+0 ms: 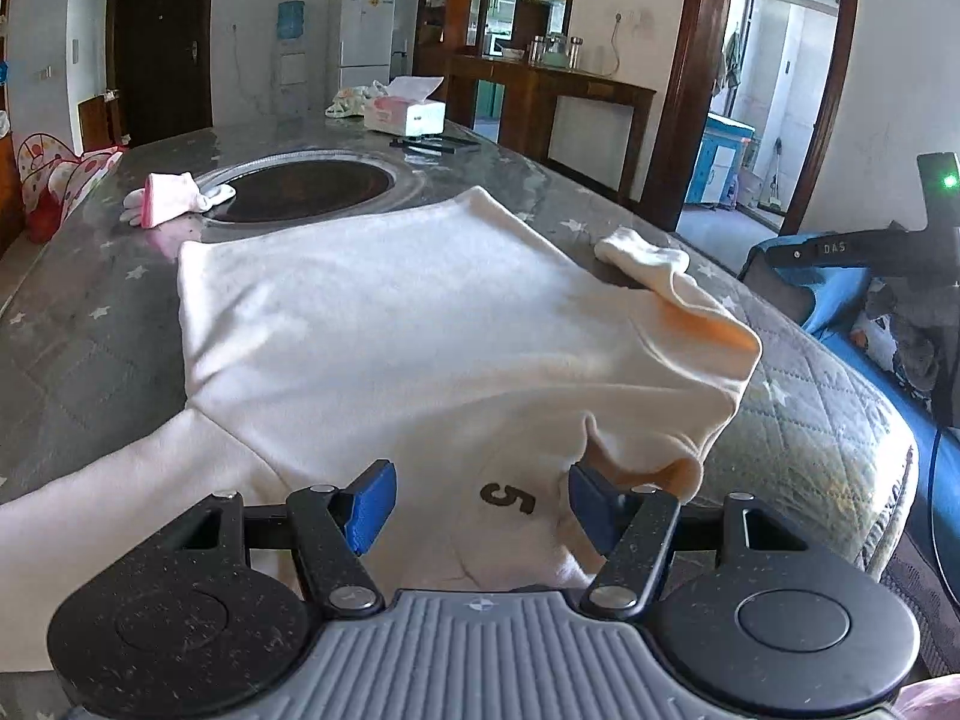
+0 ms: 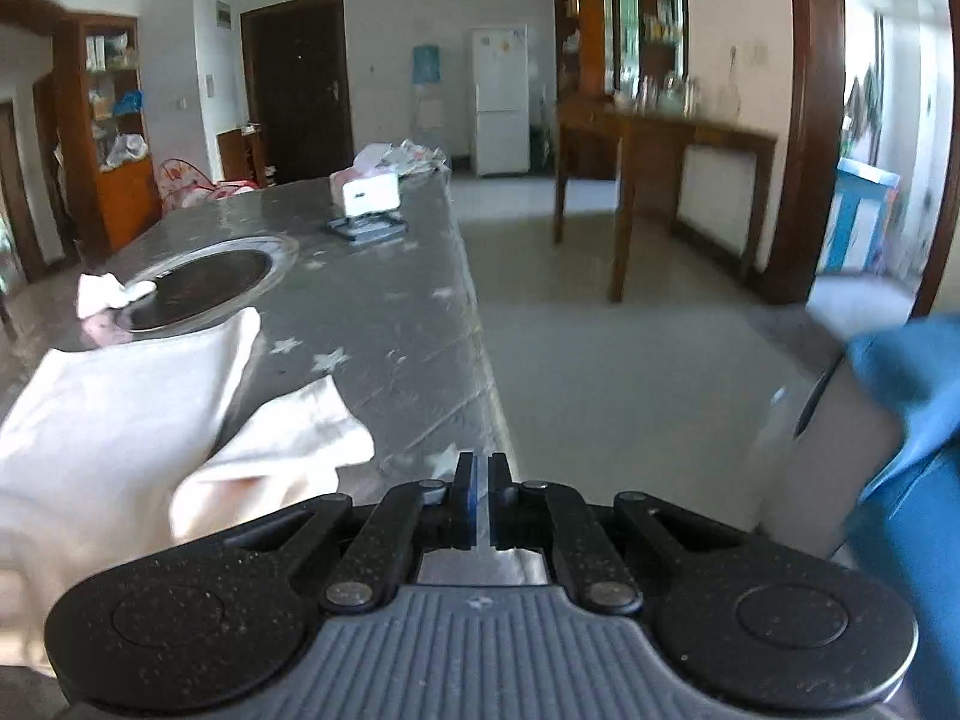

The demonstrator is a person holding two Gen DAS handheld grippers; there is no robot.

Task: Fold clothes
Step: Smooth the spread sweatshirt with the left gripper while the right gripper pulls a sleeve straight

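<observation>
Garment: one cream top [image 1: 384, 324] lies flat on the grey starred surface [image 1: 78, 324], filling the middle of the left wrist view. Left to right in that view: a sleeve [image 1: 90, 516] runs off toward 8 o'clock; the body spreads across the centre; a printed "5" [image 1: 508, 498] sits near the neck end at 6 o'clock; the other sleeve [image 1: 672, 282] is already turned in over the body, its cuff pointing to 1 o'clock. Long axis runs from 6 to 12 o'clock, hem at the far end beside the dark round inset [image 1: 306, 189]. A pink sock [image 1: 168, 199] rests at 10 o'clock, a tissue box [image 1: 405, 111] at 12.

Handling, by judgement: thin knit, light and limp, not slippery on the quilted cover; it will sag and crease if lifted by one point. Best holds are the shoulder seam and the hem corner on the same side, pinched through both layers.

Left hand-held gripper [image 1: 480, 504]: jaws wide apart, holding nothing, poised just above the neck area, with the raised fabric fold [image 1: 636, 450] touching or just beside its right finger; which, I cannot tell.

Right hand-held gripper [image 2: 480, 501]: jaws drawn nearly together, only a thin gap, nothing between them. It sits off the surface's right edge, aimed over the floor [image 2: 630, 360]; the top [image 2: 120, 396] lies at its 9 o'clock.
</observation>
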